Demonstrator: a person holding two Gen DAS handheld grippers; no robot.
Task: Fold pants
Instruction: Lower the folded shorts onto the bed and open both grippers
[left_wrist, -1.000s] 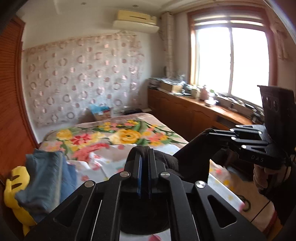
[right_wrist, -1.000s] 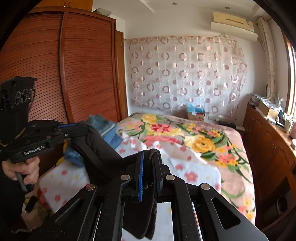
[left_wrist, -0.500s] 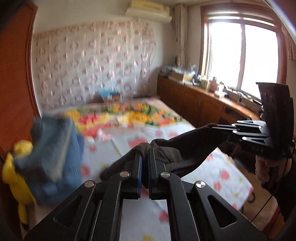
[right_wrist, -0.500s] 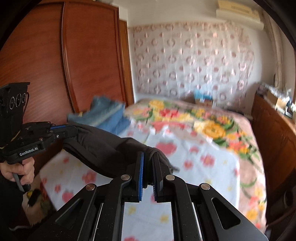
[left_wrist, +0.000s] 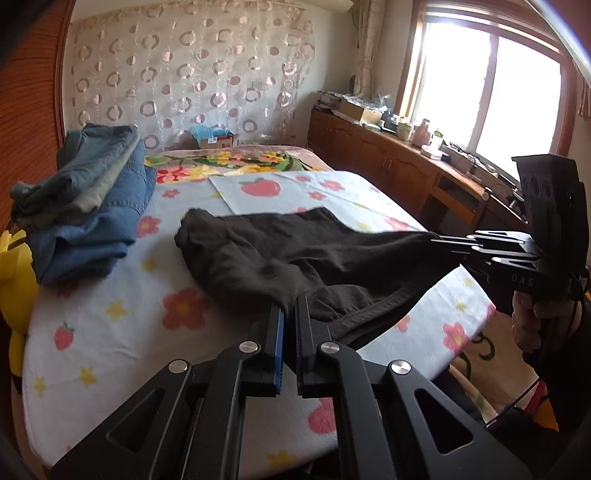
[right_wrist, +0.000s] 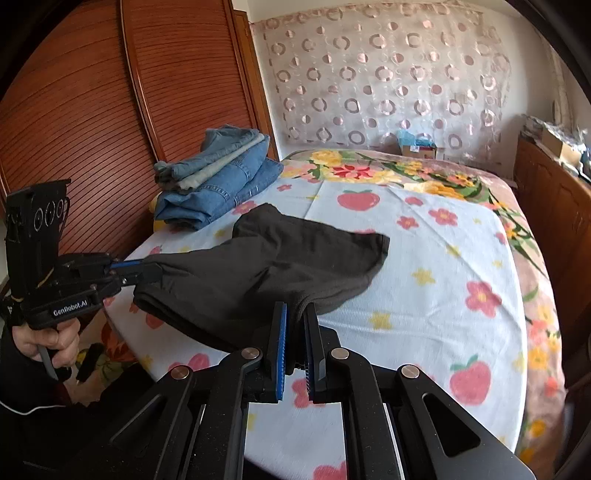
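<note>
Left tool (left_wrist: 289, 308), right tool (right_wrist: 295, 308) lower | pants (left_wrist: 295, 254) now draped on bed (left_wrist: 110, 332)

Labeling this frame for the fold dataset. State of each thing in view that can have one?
left gripper: jaws shut on the black pants' near edge
right gripper: jaws shut on the black pants' near edge
black pants: far end lying on the bed, near edge held up between both grippers
stack of jeans: folded, piled by the wardrobe
wardrobe doors: closed
</note>
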